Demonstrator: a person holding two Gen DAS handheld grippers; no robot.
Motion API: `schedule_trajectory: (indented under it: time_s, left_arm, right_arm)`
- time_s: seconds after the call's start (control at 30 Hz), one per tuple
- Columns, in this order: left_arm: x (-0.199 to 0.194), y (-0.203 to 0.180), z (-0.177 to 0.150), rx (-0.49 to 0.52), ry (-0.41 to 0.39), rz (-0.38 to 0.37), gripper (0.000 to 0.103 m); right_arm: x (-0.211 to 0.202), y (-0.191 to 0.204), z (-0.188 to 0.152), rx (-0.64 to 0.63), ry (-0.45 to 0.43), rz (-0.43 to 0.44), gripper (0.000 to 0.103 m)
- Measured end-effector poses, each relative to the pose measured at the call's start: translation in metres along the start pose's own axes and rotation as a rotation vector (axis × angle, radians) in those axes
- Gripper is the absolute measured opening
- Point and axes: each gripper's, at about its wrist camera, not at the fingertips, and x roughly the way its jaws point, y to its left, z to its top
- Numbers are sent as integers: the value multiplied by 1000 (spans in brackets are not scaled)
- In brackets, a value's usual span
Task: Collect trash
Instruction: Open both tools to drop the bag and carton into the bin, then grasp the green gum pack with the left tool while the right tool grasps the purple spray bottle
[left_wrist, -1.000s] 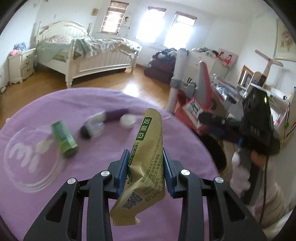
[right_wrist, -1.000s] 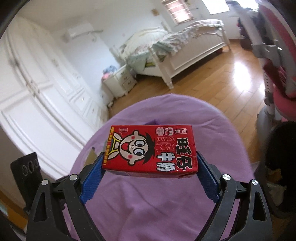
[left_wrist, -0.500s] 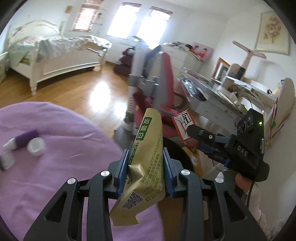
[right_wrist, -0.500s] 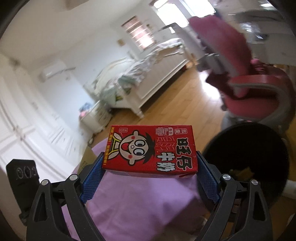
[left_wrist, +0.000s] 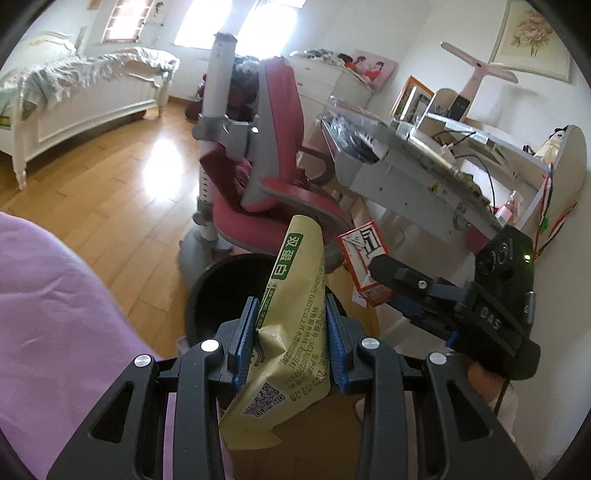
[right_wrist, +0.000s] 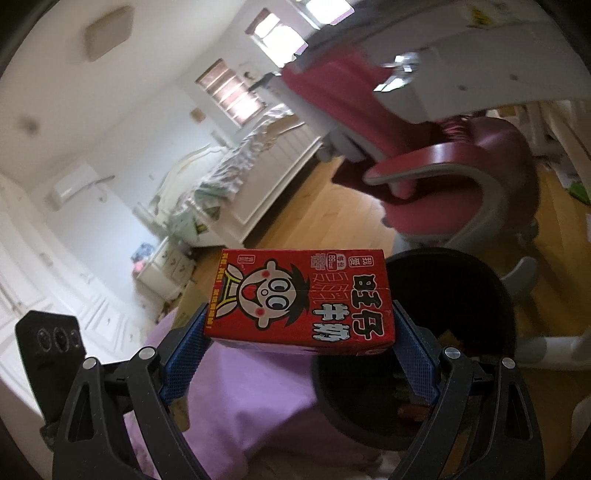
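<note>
A: We judge the yellow pouch (left_wrist: 291, 328) light, limp and crinkly, so we pinch it mid-body in the left gripper (left_wrist: 291, 338), at six o'clock above the black bin (left_wrist: 221, 284).

B: The red milk carton (right_wrist: 301, 301) looks stiff and empty; our right gripper (right_wrist: 299, 343) squeezes its ends, the bin at four o'clock.

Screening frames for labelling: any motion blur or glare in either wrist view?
Left wrist: sharp; windows blown out, sun glare patch on the wooden floor; yellow crinkled foil packet crisp. Right wrist: background smeared, pink desk chair blurred; red milk carton sharp.
</note>
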Motion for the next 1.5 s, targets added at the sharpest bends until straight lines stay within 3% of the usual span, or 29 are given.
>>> schedule_trajectory:
  time_s: [0.3, 0.63, 0.73, 0.8, 0.83, 0.97, 1.17, 1.3, 1.5]
  left_arm:
    - [48, -6, -1, -41, 79, -37, 35]
    - [80, -11, -1, -37, 139, -8, 36]
    - [92, -15, 1, -21, 180, 11, 49]
    - [96, -16, 1, -15, 197, 58, 81]
    - [95, -16, 1, -16, 194, 64, 85]
    - [83, -20, 1, 5, 163, 79, 94]
    - [37, -11, 3, -35, 91, 81, 94]
    - [-7, 10, 1, -94, 7, 114, 94]
    - [-95, 62, -7, -168, -127, 215, 94]
  right_arm:
    - [-1, -42, -1, 71, -7, -53, 90]
    - [0, -62, -10, 125, 4, -68, 90]
    - [2, -64, -8, 134, 21, -69, 91]
    - [5, -65, -5, 141, 39, -100, 91]
    - [6, -66, -4, 150, 45, -112, 92]
    - [-2, -66, -6, 158, 15, -116, 97]
    - [0, -59, -6, 179, 27, -98, 97]
    - [3, -33, -7, 118, 23, -75, 97]
    - [31, 34, -16, -1, 102, -7, 97]
